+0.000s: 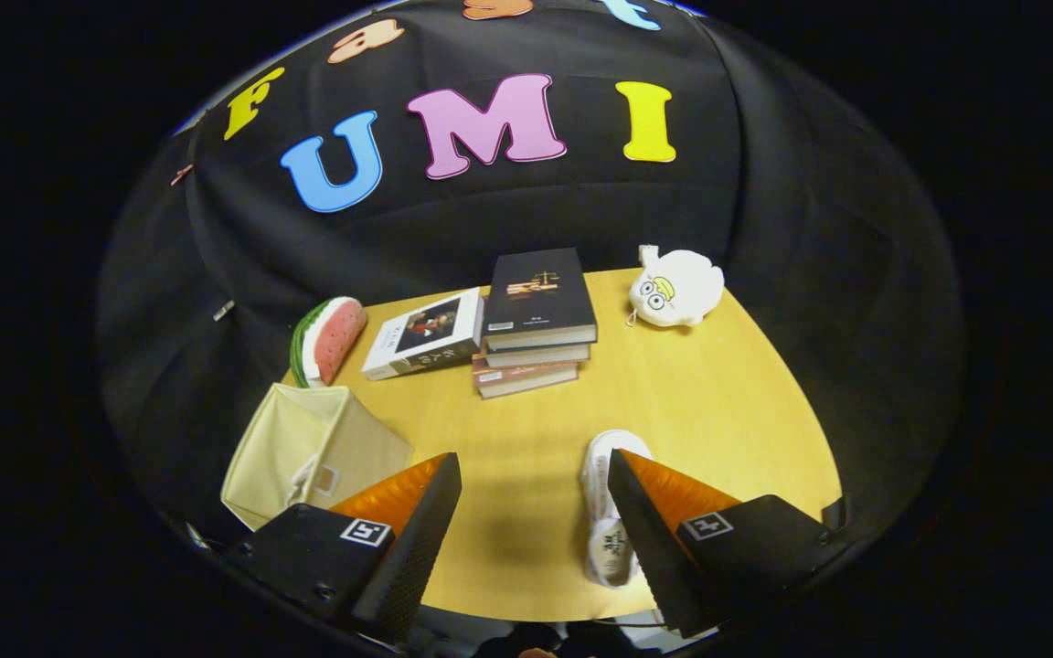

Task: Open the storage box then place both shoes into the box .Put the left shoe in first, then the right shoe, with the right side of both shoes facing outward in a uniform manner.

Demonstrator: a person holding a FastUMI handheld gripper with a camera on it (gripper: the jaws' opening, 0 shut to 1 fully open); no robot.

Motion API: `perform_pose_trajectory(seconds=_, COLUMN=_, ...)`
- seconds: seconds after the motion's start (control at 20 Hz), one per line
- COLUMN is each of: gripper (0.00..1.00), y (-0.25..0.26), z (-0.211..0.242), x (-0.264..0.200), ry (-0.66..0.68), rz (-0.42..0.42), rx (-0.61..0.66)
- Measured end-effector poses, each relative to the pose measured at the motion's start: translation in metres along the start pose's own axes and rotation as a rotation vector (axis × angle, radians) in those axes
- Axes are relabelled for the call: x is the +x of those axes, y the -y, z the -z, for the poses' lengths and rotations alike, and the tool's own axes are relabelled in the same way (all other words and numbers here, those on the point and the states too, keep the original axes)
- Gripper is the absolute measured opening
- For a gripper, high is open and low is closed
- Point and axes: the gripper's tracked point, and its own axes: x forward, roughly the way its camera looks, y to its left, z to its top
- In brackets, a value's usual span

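One shoe [606,512], one box [312,448], fingers [435,498] apart.

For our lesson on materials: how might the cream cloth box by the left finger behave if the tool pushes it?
The cloth box has soft-looking, slightly bowed walls, so it would probably dent rather than resist. It seems light and may slide on the smooth table. The tool is open, holding nothing.

A staged recording booth rather than a lived-in room: black cloth [764,201] walls in a small wooden table [691,393]. Beyond the gripper's parted fingers lie household props, stacked books [536,320], a plush toy [675,288] and a watermelon cushion [330,340].
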Motion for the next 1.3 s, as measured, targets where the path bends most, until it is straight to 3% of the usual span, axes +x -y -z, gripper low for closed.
perform_pose_trajectory(seconds=0.3, gripper=0.99, y=0.077, z=0.064, x=0.027, ry=-0.123, rz=0.014, rx=0.025)
perform_pose_trajectory(seconds=0.55, gripper=0.98, y=0.081, z=0.124, x=0.064, ry=-0.223, rz=-0.057, rx=-0.017)
perform_pose_trajectory(seconds=0.65, gripper=0.98, y=0.09, z=0.147, x=0.084, ry=-0.266, rz=-0.039, rx=-0.053)
perform_pose_trajectory(seconds=0.75, gripper=0.96, y=0.106, z=0.153, x=0.105, ry=-0.281, rz=0.006, rx=-0.061)
perform_pose_trajectory(seconds=0.85, gripper=0.99, y=0.103, z=0.148, x=0.121, ry=-0.266, rz=-0.008, rx=0.004)
perform_pose_trajectory(seconds=1.0, gripper=0.92, y=0.102, z=0.134, x=0.137, ry=-0.229, rz=0.025, rx=0.014)
perform_pose_trajectory(seconds=1.1, gripper=0.77, y=0.091, z=0.131, x=0.147, ry=-0.222, rz=0.022, rx=0.05)
perform_pose_trajectory(seconds=1.2, gripper=0.44, y=0.092, z=0.132, x=0.15, ry=-0.233, rz=0.072, rx=0.083)
perform_pose_trajectory(seconds=1.3, gripper=0.29, y=0.105, z=0.127, x=0.146, ry=-0.216, rz=0.146, rx=0.114)
